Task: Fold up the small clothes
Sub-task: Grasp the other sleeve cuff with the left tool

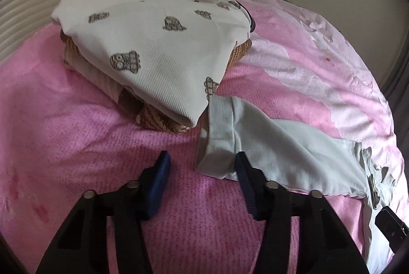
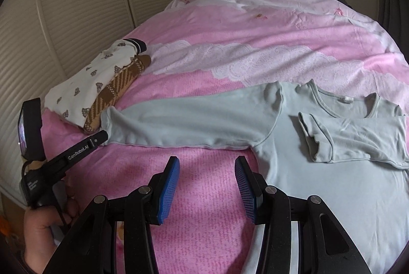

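Note:
A pale grey-green long-sleeved shirt point(image 2: 319, 171) lies flat on the pink bedspread point(image 2: 204, 197). Its right sleeve is folded across the chest point(image 2: 358, 138); its left sleeve point(image 2: 191, 125) stretches out to the left. In the left wrist view my left gripper point(image 1: 202, 161) is open at that sleeve's cuff point(image 1: 219, 136), the right finger touching the cuff's edge, nothing held. The left gripper's tip also shows in the right wrist view point(image 2: 101, 137) at the cuff. My right gripper point(image 2: 207, 169) is open and empty over the bedspread, just below the outstretched sleeve.
A folded white garment with bear prints point(image 1: 158, 49) lies on a folded brown striped garment point(image 1: 163, 120), just behind the cuff. A cream slatted wall point(image 2: 64, 18) borders the bed on the left. White lace-patterned bedding point(image 2: 242, 56) lies behind the shirt.

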`<act>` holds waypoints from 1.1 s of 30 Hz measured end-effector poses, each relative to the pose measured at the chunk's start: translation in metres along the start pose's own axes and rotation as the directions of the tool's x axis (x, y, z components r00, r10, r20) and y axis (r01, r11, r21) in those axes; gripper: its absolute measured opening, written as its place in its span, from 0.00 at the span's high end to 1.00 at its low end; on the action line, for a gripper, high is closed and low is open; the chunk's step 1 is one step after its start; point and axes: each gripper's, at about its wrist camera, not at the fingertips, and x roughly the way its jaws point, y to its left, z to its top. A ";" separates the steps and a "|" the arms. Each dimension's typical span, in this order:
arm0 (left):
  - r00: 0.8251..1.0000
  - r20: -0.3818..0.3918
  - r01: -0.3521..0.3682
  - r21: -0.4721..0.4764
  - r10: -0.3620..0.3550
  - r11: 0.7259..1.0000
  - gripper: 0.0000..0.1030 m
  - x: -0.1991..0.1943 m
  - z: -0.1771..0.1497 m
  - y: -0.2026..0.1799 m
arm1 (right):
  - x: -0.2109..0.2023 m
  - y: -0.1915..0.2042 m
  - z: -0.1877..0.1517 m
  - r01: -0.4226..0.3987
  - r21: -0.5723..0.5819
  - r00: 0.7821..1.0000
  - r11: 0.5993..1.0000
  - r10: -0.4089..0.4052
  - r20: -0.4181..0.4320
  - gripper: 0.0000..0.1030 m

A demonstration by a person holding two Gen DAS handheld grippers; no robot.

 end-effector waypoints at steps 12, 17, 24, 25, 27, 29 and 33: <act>0.998 -0.002 0.057 -0.025 -0.057 0.998 0.94 -0.002 -0.001 0.003 | -0.005 -0.013 -0.002 0.000 0.030 1.000 1.000 0.000 -0.014 0.55; 0.999 -0.004 0.041 -0.005 -0.041 0.999 0.94 -0.006 -0.001 -0.001 | -0.012 -0.020 0.000 0.006 0.037 1.000 0.999 -0.006 -0.002 0.55; 1.000 0.031 0.002 0.068 -0.004 0.998 0.94 -0.026 0.007 -0.020 | -0.026 -0.032 -0.001 0.003 0.046 1.000 0.999 -0.004 0.011 0.55; 0.999 0.043 -0.006 0.095 0.001 0.995 0.94 -0.033 0.010 -0.028 | -0.029 -0.035 -0.002 0.002 0.051 1.000 0.999 -0.003 0.014 0.55; 0.998 0.056 -0.009 0.131 0.001 0.991 0.94 -0.042 0.016 -0.042 | -0.034 -0.043 -0.003 0.000 0.069 1.000 0.998 -0.001 0.020 0.55; 0.998 0.069 -0.003 0.168 -0.009 0.986 0.94 -0.052 0.024 -0.061 | -0.039 -0.052 -0.003 -0.005 0.090 1.000 0.996 0.003 0.025 0.55; 0.993 0.103 0.032 0.241 -0.059 0.970 0.94 -0.073 0.040 -0.109 | -0.054 -0.075 -0.002 -0.010 0.132 0.999 0.991 0.005 0.043 0.55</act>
